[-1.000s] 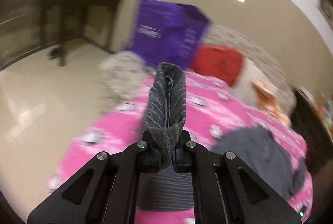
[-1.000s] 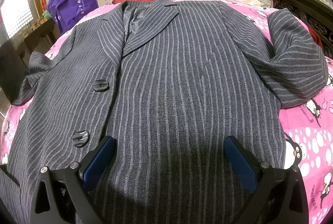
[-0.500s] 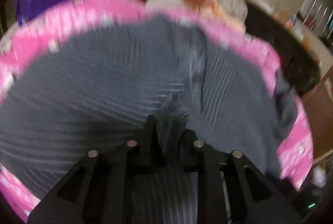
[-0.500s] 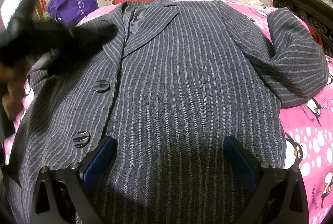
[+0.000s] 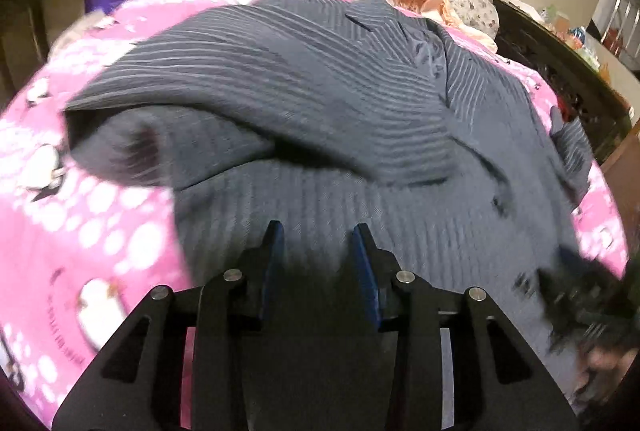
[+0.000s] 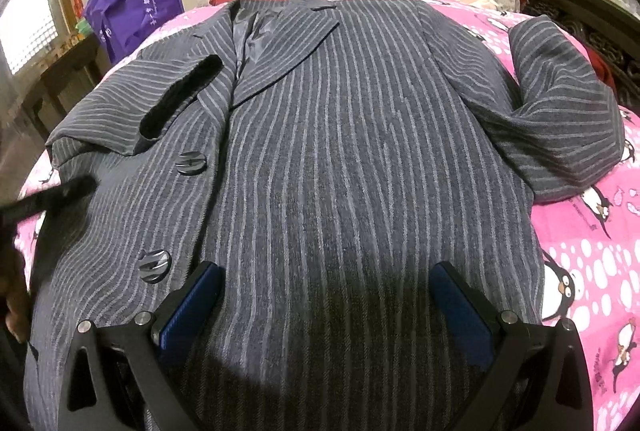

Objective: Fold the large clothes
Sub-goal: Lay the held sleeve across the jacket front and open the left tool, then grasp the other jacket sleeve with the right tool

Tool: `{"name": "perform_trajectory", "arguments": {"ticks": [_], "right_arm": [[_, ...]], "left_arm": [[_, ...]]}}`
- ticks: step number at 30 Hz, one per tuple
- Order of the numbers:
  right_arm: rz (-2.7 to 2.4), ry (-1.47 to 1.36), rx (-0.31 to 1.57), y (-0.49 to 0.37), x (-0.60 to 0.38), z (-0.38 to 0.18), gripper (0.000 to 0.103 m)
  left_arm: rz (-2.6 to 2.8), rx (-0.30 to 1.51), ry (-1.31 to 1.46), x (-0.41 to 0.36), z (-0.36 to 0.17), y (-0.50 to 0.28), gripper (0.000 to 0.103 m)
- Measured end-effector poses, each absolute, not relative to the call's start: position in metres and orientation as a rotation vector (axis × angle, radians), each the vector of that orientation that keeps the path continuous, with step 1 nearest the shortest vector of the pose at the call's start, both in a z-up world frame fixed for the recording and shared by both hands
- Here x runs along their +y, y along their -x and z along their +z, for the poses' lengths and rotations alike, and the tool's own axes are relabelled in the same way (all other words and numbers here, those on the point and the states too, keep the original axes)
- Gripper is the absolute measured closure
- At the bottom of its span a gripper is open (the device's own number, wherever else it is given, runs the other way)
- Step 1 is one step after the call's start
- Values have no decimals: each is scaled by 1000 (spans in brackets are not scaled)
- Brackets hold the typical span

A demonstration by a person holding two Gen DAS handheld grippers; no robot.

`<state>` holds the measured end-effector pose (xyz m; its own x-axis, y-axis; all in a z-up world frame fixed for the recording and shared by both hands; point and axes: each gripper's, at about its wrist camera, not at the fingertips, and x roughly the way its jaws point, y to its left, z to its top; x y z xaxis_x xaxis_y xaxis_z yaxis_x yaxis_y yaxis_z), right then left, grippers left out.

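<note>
Lying front-up on pink penguin bedspread point(image 6: 592, 255), grey pinstripe jacket point(image 6: 360, 151), one sleeve point(image 6: 132, 111) folded across chest, left gripper point(image 5: 318, 237) partly spread above fabric holding nothing, right gripper point(image 6: 326, 285) spread wide over hem, empty

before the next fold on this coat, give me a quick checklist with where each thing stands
1. Left claw let go of the sleeve: ok, open and empty.
2. Left sleeve folded across the coat front: ok, cuff lies by the lapel.
3. Right sleeve folded in: not ok, bunched out on the pink bedspread.
4. Right claw ready: ok, wide open over the lower front.
5. Coat front flat: ok, only light ripples.
6. Hem straight: cannot tell, out of view.
</note>
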<state>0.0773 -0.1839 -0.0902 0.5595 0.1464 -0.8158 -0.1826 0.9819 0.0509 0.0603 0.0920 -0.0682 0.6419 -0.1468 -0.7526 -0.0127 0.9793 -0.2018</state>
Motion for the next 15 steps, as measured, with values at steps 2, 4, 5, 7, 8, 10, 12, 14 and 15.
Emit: {"name": "perform_trajectory", "arguments": {"ticks": [2, 4, 5, 7, 8, 10, 12, 14, 15], "right_arm": [[172, 62, 999, -84, -180, -78, 3], [187, 76, 935, -89, -173, -52, 5], [216, 68, 883, -94, -166, -32, 5], [296, 34, 837, -105, -150, -9, 5], [385, 4, 838, -116, -137, -1, 5], [523, -37, 880, -136, -114, -6, 13], [574, -58, 916, -159, -93, -24, 26], [623, -131, 978, -183, -81, -50, 37], [627, -146, 999, -193, -77, -62, 39]], "left_arm": [[7, 843, 144, 93, -66, -52, 68], [111, 837, 134, 98, -68, -50, 68], [147, 844, 158, 105, -71, -49, 68], [176, 855, 229, 119, -76, -50, 57], [181, 857, 251, 121, -77, -51, 50], [170, 856, 276, 126, -79, -51, 50], [175, 855, 258, 122, -79, -52, 50], [182, 853, 246, 121, -79, -51, 49], [185, 851, 244, 122, -79, -50, 49]]}}
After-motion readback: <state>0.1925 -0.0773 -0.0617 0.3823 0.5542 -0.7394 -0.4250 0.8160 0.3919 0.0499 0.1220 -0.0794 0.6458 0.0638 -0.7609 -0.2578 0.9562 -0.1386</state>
